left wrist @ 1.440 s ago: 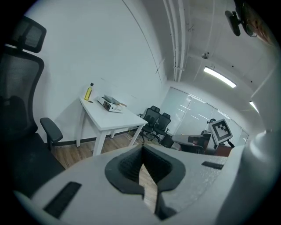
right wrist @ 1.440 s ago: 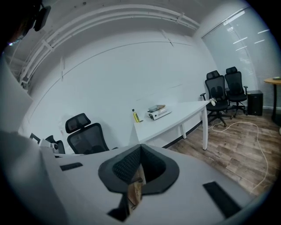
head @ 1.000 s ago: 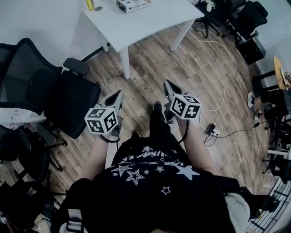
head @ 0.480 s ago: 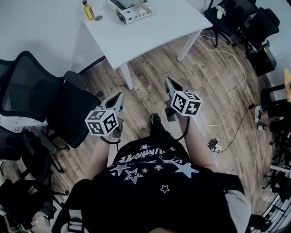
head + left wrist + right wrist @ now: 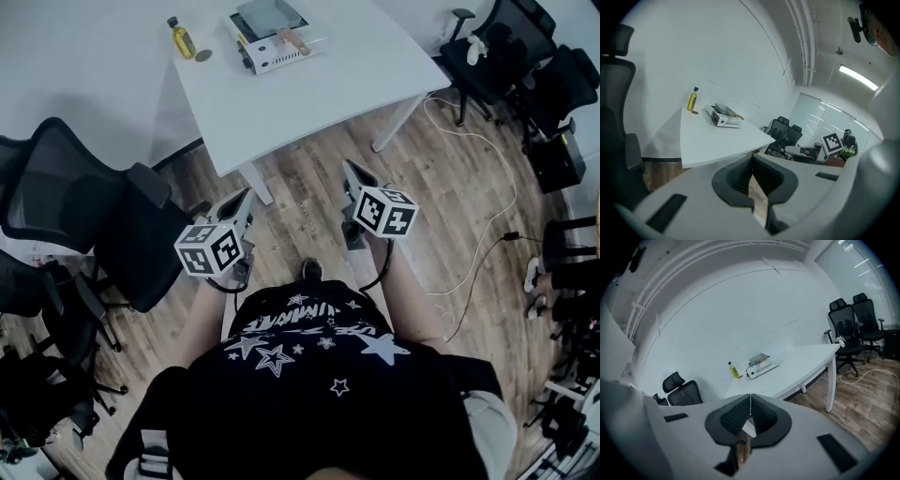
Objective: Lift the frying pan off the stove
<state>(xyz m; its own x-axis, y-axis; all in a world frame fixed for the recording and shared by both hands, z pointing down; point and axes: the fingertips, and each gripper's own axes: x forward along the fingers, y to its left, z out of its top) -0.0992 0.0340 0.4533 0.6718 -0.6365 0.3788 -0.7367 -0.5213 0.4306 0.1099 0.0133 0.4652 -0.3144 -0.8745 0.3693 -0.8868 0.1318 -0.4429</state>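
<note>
A small white stove (image 5: 272, 49) stands at the far end of a white table (image 5: 309, 84). On it rests a flat grey frying pan (image 5: 269, 16) with a wooden handle (image 5: 291, 38). A yellow oil bottle (image 5: 180, 37) stands to the stove's left. Both grippers are held above the wooden floor, short of the table. My left gripper (image 5: 246, 195) is shut and holds nothing. My right gripper (image 5: 349, 170) is also shut and holds nothing. The left gripper view shows the stove (image 5: 723, 117) and bottle (image 5: 692, 100) far ahead of the jaws. The right gripper view shows the stove (image 5: 761, 366) far off too.
Black office chairs (image 5: 112, 216) stand at my left beside the table. More chairs (image 5: 502, 47) sit at the back right. A white cable (image 5: 487, 225) trails over the floor at the right. A table leg (image 5: 398, 122) is ahead of my right gripper.
The table with the stove has come further into the head view and nearer to both grippers. The jaws of both have stayed shut.
</note>
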